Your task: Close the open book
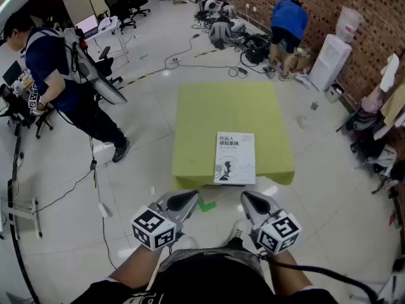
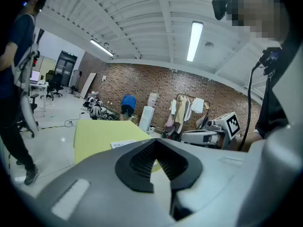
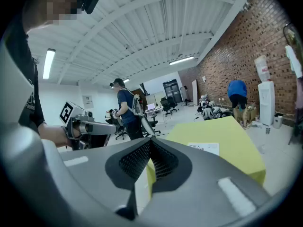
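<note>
A white book (image 1: 235, 158) lies closed, cover up, on the yellow-green table (image 1: 221, 106), near its front edge. My left gripper (image 1: 190, 199) and right gripper (image 1: 249, 199) hover side by side in front of that edge, off the table and short of the book. Both are shut with nothing between the jaws. In the left gripper view the left gripper (image 2: 158, 146) points toward the table (image 2: 97, 134) and book (image 2: 123, 144), with the right gripper (image 2: 208, 135) beside it. In the right gripper view the right gripper (image 3: 150, 146) faces the book (image 3: 203, 148).
A person with a backpack (image 1: 60, 75) stands on the floor to the left. Another person in blue (image 1: 288, 21) bends down at the brick wall, next to a water dispenser (image 1: 330, 59). Cables (image 1: 190, 59) cross the floor behind the table. Clothes (image 1: 389, 100) hang at the right.
</note>
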